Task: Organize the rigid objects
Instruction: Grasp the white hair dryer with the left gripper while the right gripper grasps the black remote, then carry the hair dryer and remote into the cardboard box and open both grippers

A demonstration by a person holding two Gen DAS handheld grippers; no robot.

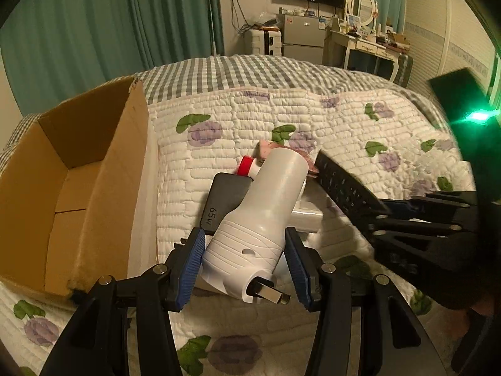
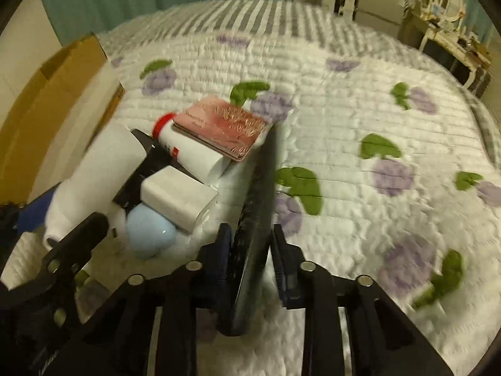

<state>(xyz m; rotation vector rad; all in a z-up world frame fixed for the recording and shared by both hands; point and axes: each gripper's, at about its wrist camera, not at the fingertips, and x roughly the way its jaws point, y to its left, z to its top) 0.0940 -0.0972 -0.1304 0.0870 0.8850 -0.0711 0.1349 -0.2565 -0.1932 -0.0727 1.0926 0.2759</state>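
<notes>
My left gripper (image 1: pixel 244 263) is shut on a white plug-in device (image 1: pixel 260 222) with metal prongs toward the camera; it also shows in the right wrist view (image 2: pixel 94 175). My right gripper (image 2: pixel 250 250) is shut on a flat black object (image 2: pixel 260 206), held on edge; it shows in the left wrist view (image 1: pixel 344 185) too. Between them on the quilt lie a black 65W charger (image 1: pixel 225 200), a white bottle with a red cap (image 2: pixel 184 147), a pink booklet (image 2: pixel 222 125), a white charger block (image 2: pixel 178 197) and a pale blue round object (image 2: pixel 147 232).
An open cardboard box (image 1: pixel 78 169) stands on the bed at the left, beside the pile; it shows in the right wrist view (image 2: pixel 56 100). The floral quilt (image 2: pixel 360 125) stretches right. Curtains, a fridge and a dresser stand beyond the bed.
</notes>
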